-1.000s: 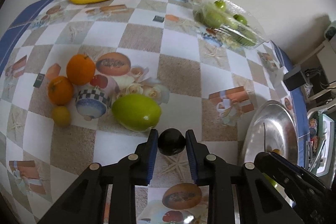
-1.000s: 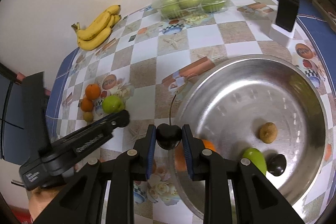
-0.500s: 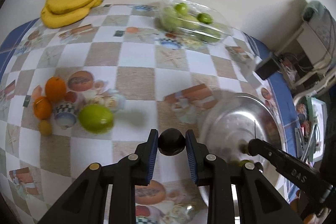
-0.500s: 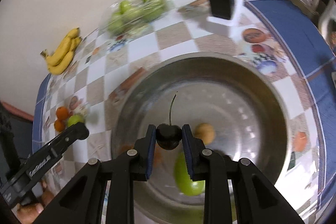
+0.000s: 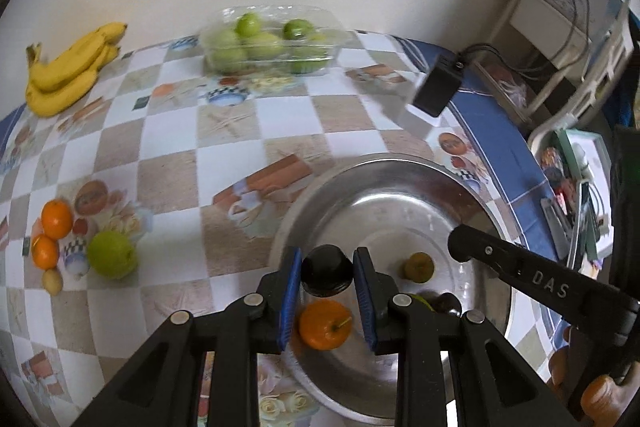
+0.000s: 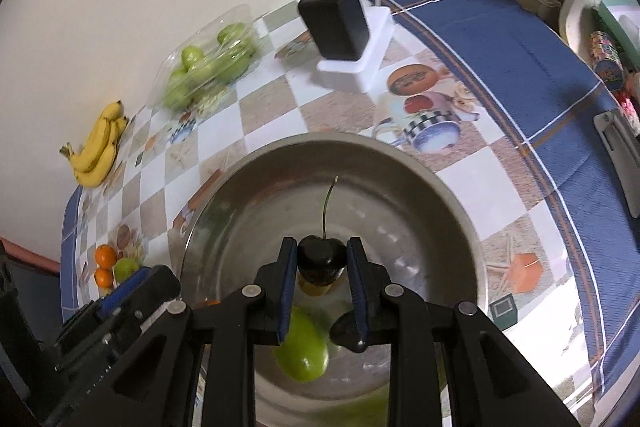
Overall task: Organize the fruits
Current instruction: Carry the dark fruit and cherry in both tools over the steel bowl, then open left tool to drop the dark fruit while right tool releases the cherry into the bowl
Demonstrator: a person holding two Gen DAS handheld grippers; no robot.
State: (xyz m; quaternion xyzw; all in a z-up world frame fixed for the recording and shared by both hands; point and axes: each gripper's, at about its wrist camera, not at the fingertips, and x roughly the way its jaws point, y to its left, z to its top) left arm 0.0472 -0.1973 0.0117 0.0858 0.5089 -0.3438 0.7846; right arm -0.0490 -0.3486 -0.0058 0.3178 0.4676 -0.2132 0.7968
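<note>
While a second ago the left hand-held gripper (image 5: 326,273) hung over the bare checked cloth beside the big green fruit, it has now swung across and sits above the near rim of the steel bowl (image 5: 362,165), its blue pads pinching a dark round fruit (image 5: 326,269). The right hand-held gripper (image 6: 322,259) has travelled too: from the bowl's edge it has come in over the middle, pads pressed onto a stemmed dark cherry (image 6: 322,253) whose stalk points up and away.

Below them the bowl already holds an orange (image 5: 325,323), a small brownish fruit (image 5: 418,267), a green fruit (image 6: 306,347) and another dark one (image 5: 444,303).

So both carried fruits look ready to be let go; judging by the positions, release into the bowl is the step in hand, and neither has been dropped yet.

Further out on the bench (image 5: 224,163), two oranges (image 5: 56,219), a green fruit (image 5: 112,254) and a small yellowish one (image 5: 52,281) lie grouped at the left, well apart from the bowl. The bananas (image 5: 68,71) and the clear box of green fruit (image 5: 272,45) sit at the far edge by the wall, so plenty of sorting seems left.
</note>
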